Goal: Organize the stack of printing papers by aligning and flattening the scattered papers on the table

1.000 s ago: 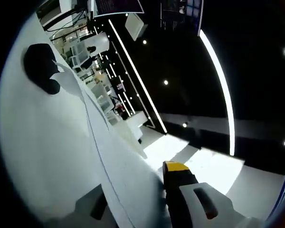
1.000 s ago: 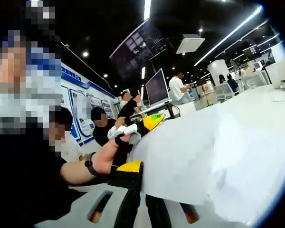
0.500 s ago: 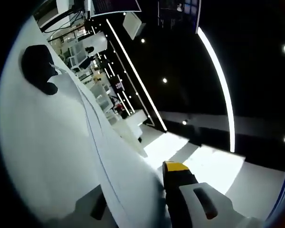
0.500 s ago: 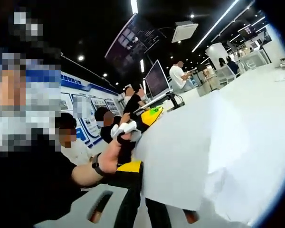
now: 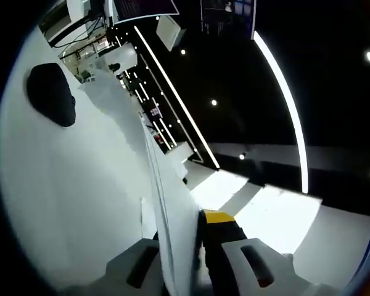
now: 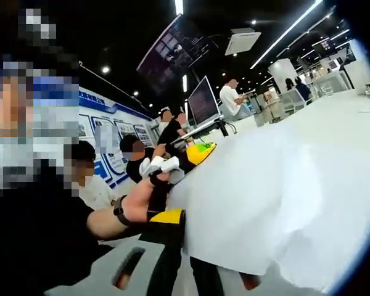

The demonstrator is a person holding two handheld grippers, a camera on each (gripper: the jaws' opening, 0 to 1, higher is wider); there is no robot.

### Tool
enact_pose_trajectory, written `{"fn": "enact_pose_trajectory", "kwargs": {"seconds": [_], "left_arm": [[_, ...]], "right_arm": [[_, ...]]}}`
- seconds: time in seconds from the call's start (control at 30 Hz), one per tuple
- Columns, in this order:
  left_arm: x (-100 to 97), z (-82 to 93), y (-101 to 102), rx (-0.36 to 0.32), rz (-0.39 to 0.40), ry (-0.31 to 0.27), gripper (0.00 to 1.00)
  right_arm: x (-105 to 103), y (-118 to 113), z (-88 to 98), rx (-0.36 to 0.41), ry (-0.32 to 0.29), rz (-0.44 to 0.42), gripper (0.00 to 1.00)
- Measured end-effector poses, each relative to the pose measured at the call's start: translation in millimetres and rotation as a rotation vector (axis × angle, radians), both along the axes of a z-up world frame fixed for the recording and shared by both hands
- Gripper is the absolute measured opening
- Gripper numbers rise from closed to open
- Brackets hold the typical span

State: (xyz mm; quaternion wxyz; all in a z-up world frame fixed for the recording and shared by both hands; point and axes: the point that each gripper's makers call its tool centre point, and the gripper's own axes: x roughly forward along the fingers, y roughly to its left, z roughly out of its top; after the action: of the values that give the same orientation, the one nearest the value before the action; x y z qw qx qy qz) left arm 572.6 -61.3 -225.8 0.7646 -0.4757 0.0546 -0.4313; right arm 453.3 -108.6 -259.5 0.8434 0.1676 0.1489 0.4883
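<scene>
White printing papers (image 5: 172,222), held on edge between the closed jaws of the left gripper (image 5: 185,259) and lifted off the table (image 5: 68,203); same stack (image 6: 277,203) pinched at its lower edge by the right gripper (image 6: 185,271), jaws likewise closed. Risk: loose sheets sliding out or creasing if either grip slackens or twists

White papers (image 6: 277,203) held upright off table (image 5: 61,185) (edge-on, slightly bowed).

We see our left gripper (image 5: 197,271) with grey jaws, yellow-capped black pad; a black wristband (image 6: 119,213) on our forearm.
</scene>
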Motion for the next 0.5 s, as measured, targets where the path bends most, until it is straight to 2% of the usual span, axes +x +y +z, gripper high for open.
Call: {"fn": "enact_pose_trajectory", "kwargs": {"seconds": [0.17, 0.3, 0.4, 0.5], "left_arm": [[2.1, 1.1, 3, -0.013, 0.024, 0.005, 0.06], [5.5, 1.4, 8, -0.050, 0.039, 0.031, 0.06], [5.3, 2.8, 9, -0.061, 0.049, 0.024, 0.06], [5.6, 3.1, 11, -0.071, 0.054, 0.024, 0.06]], "right_arm": [[3, 0, 0.5, -0.012, -0.033, -0.030, 0.05], [0, -1, 10.0, 0.026, -0.083, -0.051, 0.14], [2, -9, 23.1, 0.084, -0.145, -0.109, 0.16], [-3, -10, 28.5, 0.112, -0.175, -0.103, 0.23]]}}
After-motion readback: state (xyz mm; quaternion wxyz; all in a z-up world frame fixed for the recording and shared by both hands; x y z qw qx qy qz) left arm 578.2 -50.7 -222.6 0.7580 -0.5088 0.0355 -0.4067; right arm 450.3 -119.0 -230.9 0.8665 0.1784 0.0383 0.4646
